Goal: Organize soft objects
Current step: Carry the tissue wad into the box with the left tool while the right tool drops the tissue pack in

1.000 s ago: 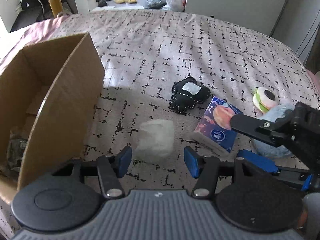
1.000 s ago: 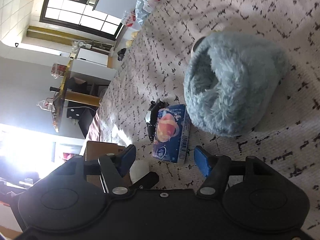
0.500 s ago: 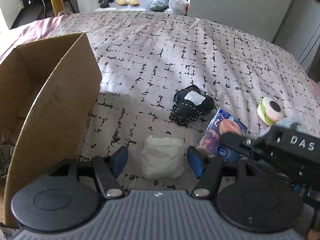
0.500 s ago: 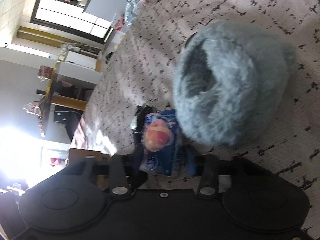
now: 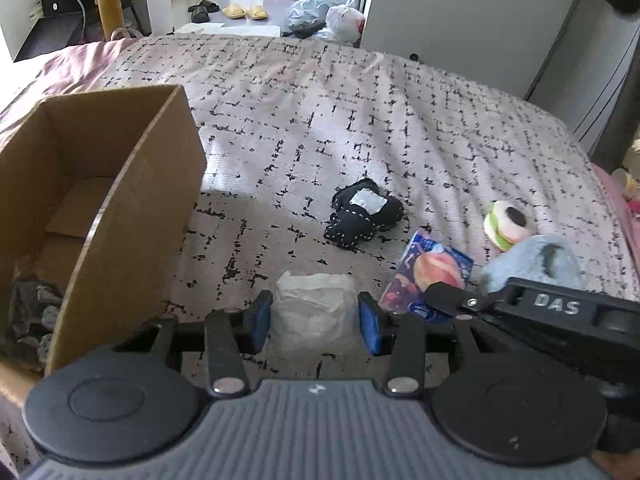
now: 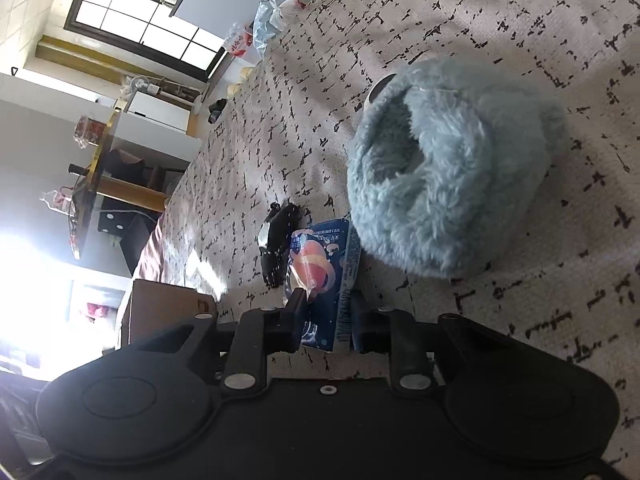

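1. here, the left gripper (image 5: 316, 317) hung over the bed (image 5: 360, 112) with a white wad (image 5: 312, 308) between its blue pads (image 5: 256, 320); its jaws were closing, the left pad at the wad's edge, the right one a sliver off it, so no firm grip showed.
2. the wad sat on the bedspread just right of the box (image 5: 120, 200), squarish, with no clear long axis.
3. the right gripper (image 6: 326, 320) was clenched on a blue tissue pack (image 6: 324, 276), both fingers pressing its near end.
4. the pack's long axis ran away from that gripper, along the fingers, its far end pointing toward the black toy (image 6: 276, 236) and lying just beside the blue plush (image 6: 452, 172).
5. in the left view the pack (image 5: 428, 276) slanted, its far end toward the black toy (image 5: 362, 212), its near end under the right gripper's finger (image 5: 452, 296).
6. a green-and-pink toy (image 5: 506, 224) lay just beyond the plush (image 5: 532, 260).
7. the box stood open at the left, with dark fabric (image 5: 28, 308) in its bottom.
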Demonstrator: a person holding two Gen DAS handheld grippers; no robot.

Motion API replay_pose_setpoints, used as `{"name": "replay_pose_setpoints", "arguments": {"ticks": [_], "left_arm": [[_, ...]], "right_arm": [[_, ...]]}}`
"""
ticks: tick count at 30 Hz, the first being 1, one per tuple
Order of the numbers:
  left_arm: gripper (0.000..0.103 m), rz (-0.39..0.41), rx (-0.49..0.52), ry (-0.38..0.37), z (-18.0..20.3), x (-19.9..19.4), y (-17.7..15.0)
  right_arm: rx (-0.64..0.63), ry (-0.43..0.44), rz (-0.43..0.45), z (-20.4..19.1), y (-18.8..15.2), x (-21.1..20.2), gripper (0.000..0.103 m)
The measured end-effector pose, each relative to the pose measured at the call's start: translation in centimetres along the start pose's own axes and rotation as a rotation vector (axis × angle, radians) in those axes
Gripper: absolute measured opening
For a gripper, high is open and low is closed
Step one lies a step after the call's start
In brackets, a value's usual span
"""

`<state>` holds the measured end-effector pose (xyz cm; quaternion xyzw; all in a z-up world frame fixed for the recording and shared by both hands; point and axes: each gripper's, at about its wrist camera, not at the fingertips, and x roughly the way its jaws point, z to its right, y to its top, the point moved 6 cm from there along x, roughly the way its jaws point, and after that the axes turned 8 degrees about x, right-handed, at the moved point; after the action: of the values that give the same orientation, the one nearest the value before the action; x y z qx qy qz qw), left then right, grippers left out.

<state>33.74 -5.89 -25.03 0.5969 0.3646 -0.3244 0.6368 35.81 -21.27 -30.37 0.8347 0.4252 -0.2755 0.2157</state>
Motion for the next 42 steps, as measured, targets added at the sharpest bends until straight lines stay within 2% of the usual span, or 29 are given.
{"name": "replay_pose_setpoints", "arguments": {"ticks": [12, 26, 42], "left_arm": [[0.044, 0.071, -0.013, -0.039, -1.2, -5.3, -0.3], [0.044, 0.147, -0.083, -0.063, -5.1, -11.0, 0.1], [0.044, 0.210, -0.161, -0.065, -11.3, -14.0, 1.2]], "right_arm": [[-0.062, -0.037, 0.097, -1.3, -1.0, -4.0, 0.021], [-0.115, -0.002, 0.218, -5.5, -2.0, -9.3, 0.021], [-0.208, 0.017, 0.258, -11.2, -4.0, -10.3, 0.021]]}}
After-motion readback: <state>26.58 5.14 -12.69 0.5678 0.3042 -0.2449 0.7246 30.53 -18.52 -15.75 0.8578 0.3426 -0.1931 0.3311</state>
